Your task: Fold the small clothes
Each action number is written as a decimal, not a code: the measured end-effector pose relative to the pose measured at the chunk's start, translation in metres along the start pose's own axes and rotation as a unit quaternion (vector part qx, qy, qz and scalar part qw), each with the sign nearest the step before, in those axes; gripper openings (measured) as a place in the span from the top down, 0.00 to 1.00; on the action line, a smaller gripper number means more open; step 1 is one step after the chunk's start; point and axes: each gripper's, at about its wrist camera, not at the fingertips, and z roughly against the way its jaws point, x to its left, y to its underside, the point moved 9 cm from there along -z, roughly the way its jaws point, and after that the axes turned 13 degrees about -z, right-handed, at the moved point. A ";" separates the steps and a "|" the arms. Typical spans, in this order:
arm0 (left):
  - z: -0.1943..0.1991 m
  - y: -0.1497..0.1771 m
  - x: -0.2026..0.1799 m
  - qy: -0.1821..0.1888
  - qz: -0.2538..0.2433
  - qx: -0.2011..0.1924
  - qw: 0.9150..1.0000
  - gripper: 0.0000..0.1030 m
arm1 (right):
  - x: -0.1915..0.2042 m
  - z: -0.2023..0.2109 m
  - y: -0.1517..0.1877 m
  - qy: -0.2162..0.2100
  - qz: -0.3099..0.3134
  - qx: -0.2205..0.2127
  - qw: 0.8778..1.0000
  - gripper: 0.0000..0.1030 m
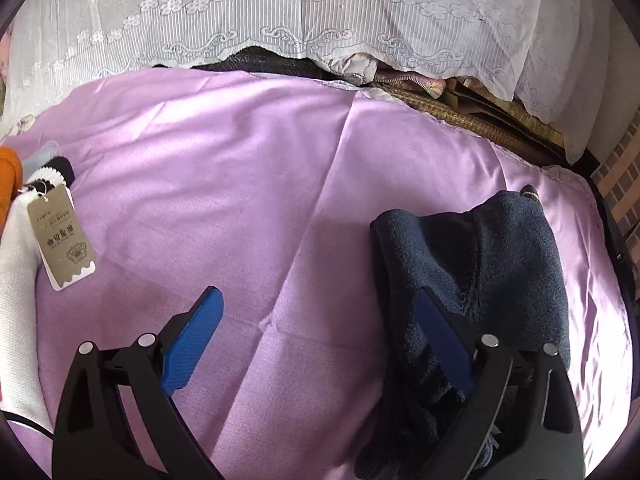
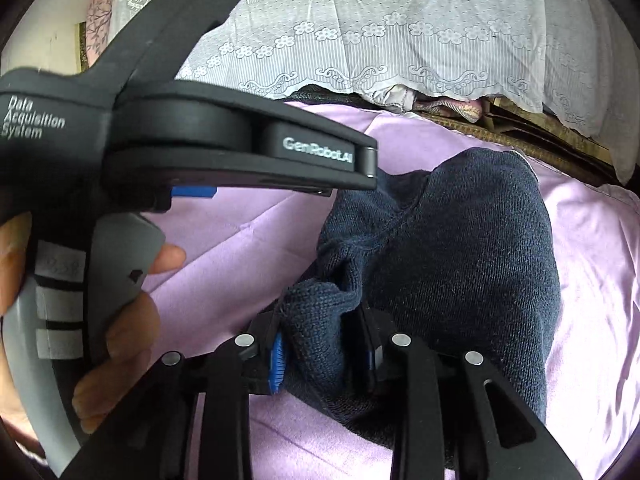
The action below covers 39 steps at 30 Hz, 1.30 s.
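A dark navy knitted garment [image 1: 492,264] lies bunched on the lilac sheet [image 1: 248,184]. My left gripper [image 1: 320,308] is open above the sheet, its right finger resting against the garment's left edge and its left finger over bare sheet. In the right wrist view the same garment [image 2: 460,248] fills the middle. My right gripper [image 2: 326,344] is shut on a thick fold at its near edge. The left gripper's body [image 2: 200,152] crosses the upper left of that view, held by a hand.
A white knit item with a brown paper tag [image 1: 62,236] and something orange [image 1: 8,184] lie at the sheet's left edge. A white lace curtain [image 1: 320,12] hangs behind, over piled fabrics and a woven mat [image 1: 460,116]. A brick floor shows at the right.
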 end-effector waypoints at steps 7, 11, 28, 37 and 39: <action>0.004 -0.003 0.000 -0.030 -0.019 -0.010 0.999 0.09 | 0.000 0.025 0.005 -0.030 0.016 -0.010 0.999 0.56; 0.006 -0.004 0.001 -0.030 -0.018 -0.015 0.999 0.09 | -0.013 0.043 0.003 -0.031 0.010 -0.024 0.999 0.56; 0.024 -0.011 -0.030 0.018 -0.023 -0.034 0.999 0.07 | -0.109 0.059 -0.050 -0.016 -0.152 -0.075 0.985 0.89; -0.020 0.016 -0.058 -0.051 -0.101 0.010 0.993 0.04 | -0.141 -0.006 -0.057 -0.009 -0.197 -0.018 0.980 0.99; -0.025 0.020 -0.057 -0.042 -0.098 0.015 0.994 0.04 | -0.147 -0.016 -0.048 -0.010 -0.196 -0.009 0.980 1.00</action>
